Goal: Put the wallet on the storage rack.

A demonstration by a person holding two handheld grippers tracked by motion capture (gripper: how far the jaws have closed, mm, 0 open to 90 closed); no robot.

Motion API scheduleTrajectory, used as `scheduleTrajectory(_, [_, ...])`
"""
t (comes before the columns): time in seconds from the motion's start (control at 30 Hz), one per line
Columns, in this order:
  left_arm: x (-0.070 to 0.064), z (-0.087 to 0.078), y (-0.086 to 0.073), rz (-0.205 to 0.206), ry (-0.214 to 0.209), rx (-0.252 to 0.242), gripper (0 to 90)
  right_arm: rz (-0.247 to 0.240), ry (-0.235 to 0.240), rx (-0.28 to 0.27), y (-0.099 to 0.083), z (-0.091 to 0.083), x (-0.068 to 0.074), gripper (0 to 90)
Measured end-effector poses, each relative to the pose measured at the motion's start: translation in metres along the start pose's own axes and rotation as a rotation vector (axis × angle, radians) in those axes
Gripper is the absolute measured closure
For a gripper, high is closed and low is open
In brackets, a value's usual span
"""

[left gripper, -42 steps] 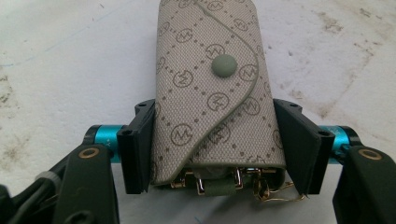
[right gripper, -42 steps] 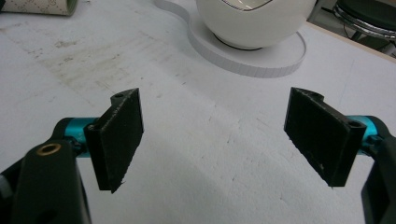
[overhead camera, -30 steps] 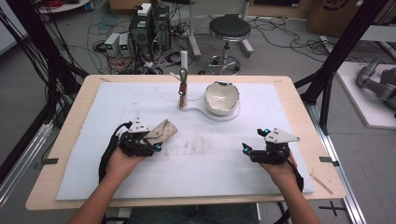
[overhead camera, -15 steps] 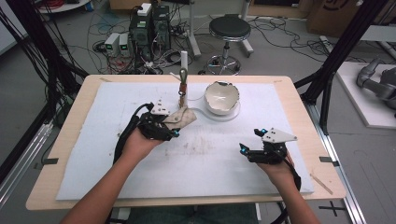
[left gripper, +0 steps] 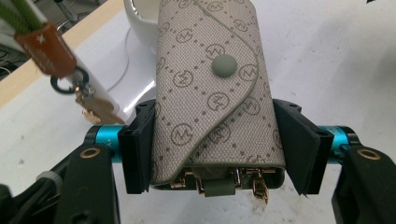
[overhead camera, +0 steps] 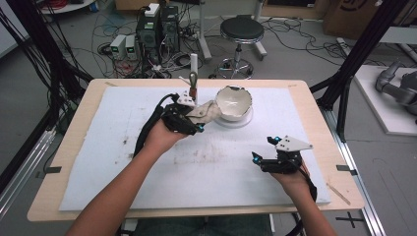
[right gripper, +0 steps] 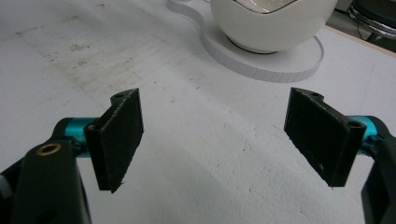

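Just left of the white bowl (overhead camera: 234,102), left gripper (overhead camera: 193,123) clamped on a beige monogrammed key pouch (left gripper: 212,88), both jaws pressed flat against its sides. Pouch held off the bench (overhead camera: 74,206), snap flap up, tip close to the bowl's side; touching or not, cannot tell. Metal hooks poking from its near end, partly hidden under the flap.

Nearer than the bowl and to its right, right gripper (overhead camera: 269,155) spread wide, grasping nothing, low over the white mat (overhead camera: 98,162); resting on it or hovering, cannot tell.

Left of the bowl, a white post (overhead camera: 193,63) upright, with a brown tag (left gripper: 45,47) and small keys on a ring (left gripper: 91,106) hanging just beside the pouch. Bowl seated on a white round base (right gripper: 280,60), its top cut off in the right gripper view. Faint grey smudges on the mat in front of the bowl.
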State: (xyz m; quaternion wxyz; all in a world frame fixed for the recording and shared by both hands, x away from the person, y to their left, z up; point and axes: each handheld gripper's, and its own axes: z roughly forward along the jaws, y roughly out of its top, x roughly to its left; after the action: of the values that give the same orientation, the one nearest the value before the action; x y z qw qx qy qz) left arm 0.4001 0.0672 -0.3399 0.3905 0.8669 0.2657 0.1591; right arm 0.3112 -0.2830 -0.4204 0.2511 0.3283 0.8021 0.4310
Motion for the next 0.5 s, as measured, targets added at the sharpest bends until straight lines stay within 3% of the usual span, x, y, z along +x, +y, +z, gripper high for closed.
scheduleTrajectory(0.5, [0.004, 0.041, 0.052, 0.04, -0.006, 0.061, 35.8, 0.002, -0.007, 0.008, -0.006, -0.005, -0.002, 20.2])
